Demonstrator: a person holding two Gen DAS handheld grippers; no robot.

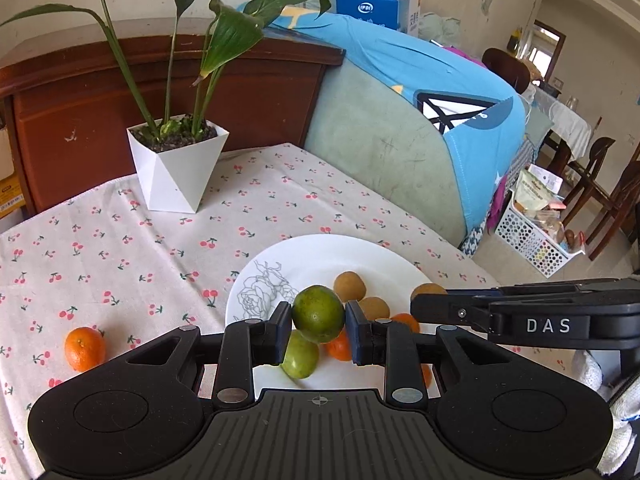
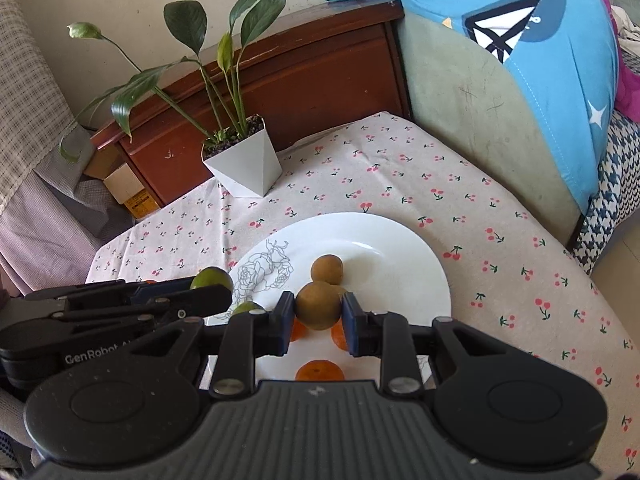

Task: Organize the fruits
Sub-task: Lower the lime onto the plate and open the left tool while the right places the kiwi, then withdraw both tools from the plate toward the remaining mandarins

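My left tongs (image 1: 319, 333) are clamped on a firm green fruit (image 1: 318, 313), my right tongs (image 2: 319, 322) on a brown fruit (image 2: 319, 306); both round and prone to slip, so I hold them across the middle.

**Matte black rigs with blue pads, close-up look**

Both units are the same build: matte black plastic, a ribbed grey-black deck in the middle and a round, dished hub on each side. The left claw (image 1: 319, 330) has dark blue pads on its fingers (image 1: 282, 332), silver rivets at the linkage joints and a little crosshair mark on the deck. The right claw (image 2: 318, 322) matches, and from the left camera its side reads "DAS" in white. The other one's side shows "GenRobot".
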